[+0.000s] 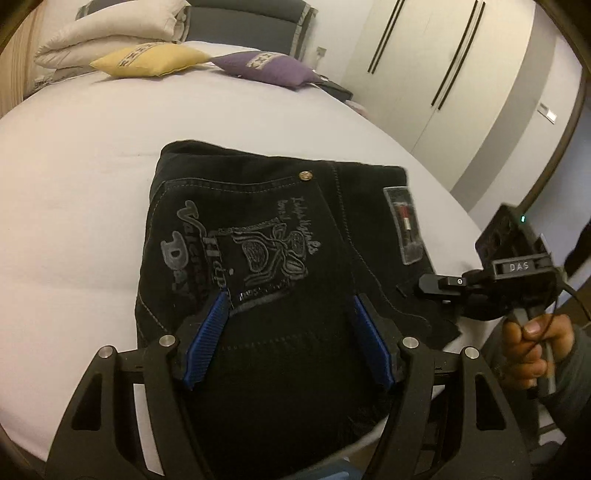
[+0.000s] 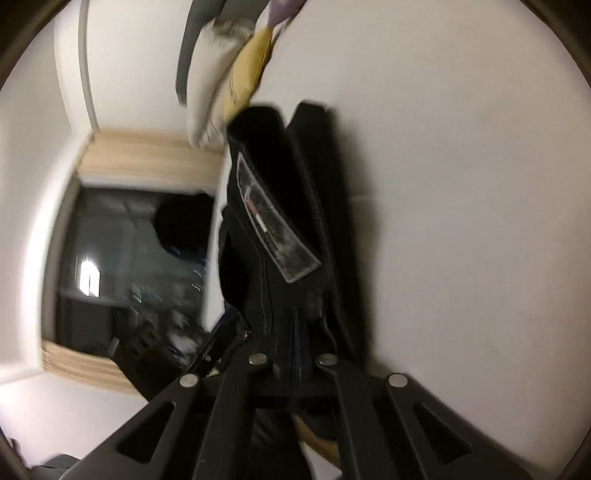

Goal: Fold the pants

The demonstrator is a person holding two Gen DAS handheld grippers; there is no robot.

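Observation:
Black jeans (image 1: 258,229) lie folded into a compact stack on the white bed (image 1: 74,166), the embroidered back pocket and a grey label facing up. My left gripper (image 1: 289,297) hovers over their near half, open, its blue pads (image 1: 207,339) spread wide with nothing pinched. My right gripper (image 1: 428,285) comes in from the right, held by a hand (image 1: 535,343), its tips at the jeans' right edge. In the blurred right wrist view the right gripper (image 2: 295,325) has its fingers together right against the jeans (image 2: 273,206). No fabric shows between them.
A yellow pillow (image 1: 147,59), a purple pillow (image 1: 269,68) and a folded white duvet (image 1: 110,29) sit at the bed's head. White wardrobe doors (image 1: 424,74) stand beyond the bed's right side. A dark window (image 2: 129,258) with a wooden frame shows in the right wrist view.

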